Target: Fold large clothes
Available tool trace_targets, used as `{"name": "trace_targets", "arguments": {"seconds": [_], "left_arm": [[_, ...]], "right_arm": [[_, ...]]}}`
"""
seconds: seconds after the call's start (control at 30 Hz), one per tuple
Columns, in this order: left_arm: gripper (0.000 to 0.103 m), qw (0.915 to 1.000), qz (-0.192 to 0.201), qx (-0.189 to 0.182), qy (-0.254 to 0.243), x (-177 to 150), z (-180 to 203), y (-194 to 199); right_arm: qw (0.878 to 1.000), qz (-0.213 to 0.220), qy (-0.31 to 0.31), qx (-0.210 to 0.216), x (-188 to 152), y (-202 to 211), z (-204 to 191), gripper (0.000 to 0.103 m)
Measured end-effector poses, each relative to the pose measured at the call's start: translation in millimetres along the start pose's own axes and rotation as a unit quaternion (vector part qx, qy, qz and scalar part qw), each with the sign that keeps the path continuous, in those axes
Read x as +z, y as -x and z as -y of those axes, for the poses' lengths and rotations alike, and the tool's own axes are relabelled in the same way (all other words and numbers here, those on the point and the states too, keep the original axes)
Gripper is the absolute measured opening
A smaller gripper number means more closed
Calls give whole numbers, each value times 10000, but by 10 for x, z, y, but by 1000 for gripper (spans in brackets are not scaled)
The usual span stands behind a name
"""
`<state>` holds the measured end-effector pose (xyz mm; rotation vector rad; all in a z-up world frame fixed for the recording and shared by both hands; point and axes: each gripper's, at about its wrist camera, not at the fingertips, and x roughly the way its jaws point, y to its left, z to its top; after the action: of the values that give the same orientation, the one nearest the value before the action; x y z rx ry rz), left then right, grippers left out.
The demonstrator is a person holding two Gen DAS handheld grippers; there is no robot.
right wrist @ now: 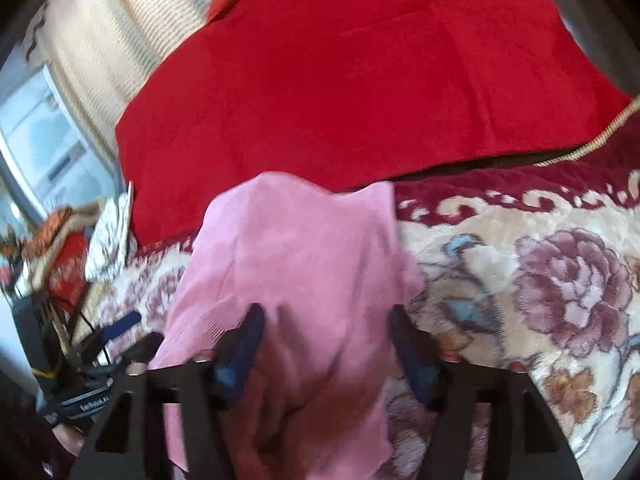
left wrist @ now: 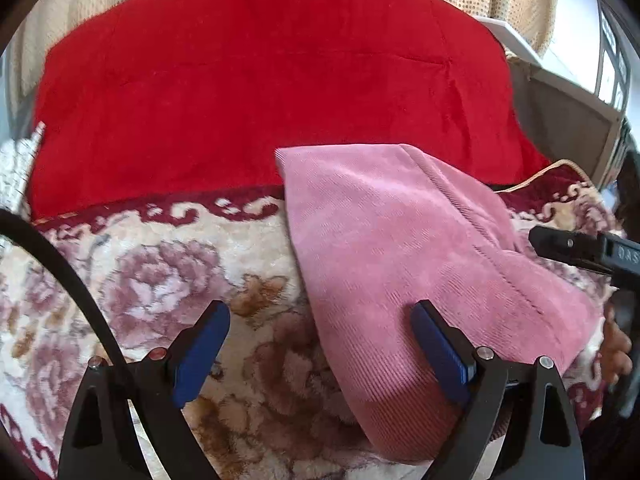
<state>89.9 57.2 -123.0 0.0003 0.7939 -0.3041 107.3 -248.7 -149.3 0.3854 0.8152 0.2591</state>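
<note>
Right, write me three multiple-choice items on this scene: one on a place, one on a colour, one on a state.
1. Where does the pink corduroy garment lie?
A. on the floral plush blanket, its far edge against the red quilted cover
B. on a wooden chair
C. inside a basket

2. What colour are the pads on the left gripper?
A. yellow
B. blue
C. white

3. How do the fingers of the right gripper stand?
A. shut tight on the garment
B. out of view
C. spread apart, garment between them

Answers:
1. A, since the left wrist view shows the pink cloth across the blanket with its far edge at the red cover.
2. B, since both pads show blue.
3. C, since a wide gap with pink cloth in it shows between the fingers in the right wrist view.
</note>
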Motion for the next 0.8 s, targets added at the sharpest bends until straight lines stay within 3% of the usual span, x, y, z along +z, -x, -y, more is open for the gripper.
{"name": "trace_targets", "arguments": {"seconds": [0.13,0.2,0.4,0.53,0.6,0.67,0.73,0.8], "left_arm": [[93,9931,-117,-955,675,86,-252,-7],[93,9820,-238,-1540,1066,123,-397,-61],[93,9630,-759,-2266,1249,146,-333,-361],[93,9630,-1001,-2211,1167,140,-211,-537],[94,9566,-1084,-2370,1304,125,-206,-589],[94,9503,-1172,-2507,1428,103,-220,-660],[94,9488,-1168,-2524,1496,95,-207,-686],[85,9544,-1057,-2442,1357,108,-123,-644]], "right_arm": [[9965,-204,-747,303,102,14,412,79],[9905,-355,-1238,481,101,-36,652,79],[9666,-983,-1905,1403,45,-401,874,79],[9617,-1440,-1638,1662,46,-719,638,79],[9603,-1458,-1622,1737,42,-869,568,88],[9618,-1300,-1538,1854,77,-937,488,88],[9617,-1312,-1515,1873,86,-1009,428,86],[9640,-1249,-1410,1874,81,-1047,336,73]]}}
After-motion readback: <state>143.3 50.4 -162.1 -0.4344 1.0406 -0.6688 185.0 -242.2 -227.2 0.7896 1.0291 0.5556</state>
